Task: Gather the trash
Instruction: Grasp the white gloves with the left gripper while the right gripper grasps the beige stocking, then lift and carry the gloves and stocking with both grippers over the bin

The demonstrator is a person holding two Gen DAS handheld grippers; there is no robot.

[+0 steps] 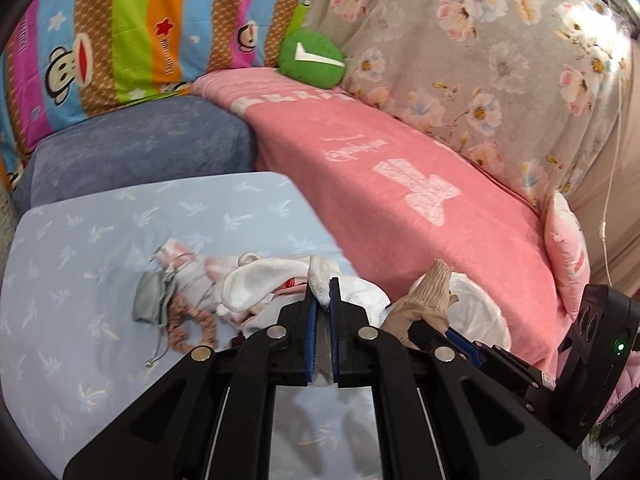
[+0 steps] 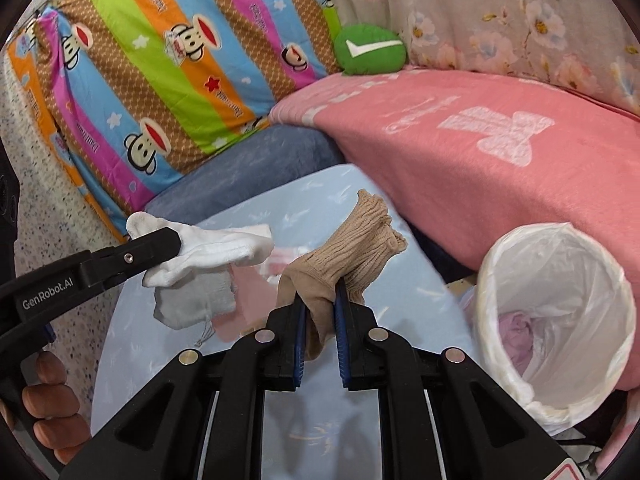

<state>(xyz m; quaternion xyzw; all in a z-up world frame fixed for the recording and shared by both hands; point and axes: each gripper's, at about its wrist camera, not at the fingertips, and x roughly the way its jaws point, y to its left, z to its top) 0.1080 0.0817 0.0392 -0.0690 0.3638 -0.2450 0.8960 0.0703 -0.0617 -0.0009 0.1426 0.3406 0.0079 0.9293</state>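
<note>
My left gripper [image 1: 323, 289] is shut on a white sock [image 1: 276, 280], held above a light blue table [image 1: 80, 240]. In the right wrist view the same white sock [image 2: 212, 252] hangs from the left gripper [image 2: 168, 240] at the left. My right gripper [image 2: 320, 292] is shut on a tan ribbed sock [image 2: 352, 248], lifted over the table [image 2: 420, 280]. That tan sock [image 1: 430, 292] and the right gripper [image 1: 440, 326] also show at the right of the left wrist view. A bin with a white liner [image 2: 560, 320] stands to the right, with pink trash inside.
A grey pouch [image 1: 154, 294], a pink and white cloth [image 1: 188, 272] and a brownish hair tie [image 1: 188, 328] lie on the table. Behind are a pink blanket [image 1: 400, 184], a blue cushion [image 1: 132, 152], a green round pillow [image 1: 312, 58] and striped bedding [image 1: 120, 32]. A hand [image 2: 48, 396] holds the left gripper.
</note>
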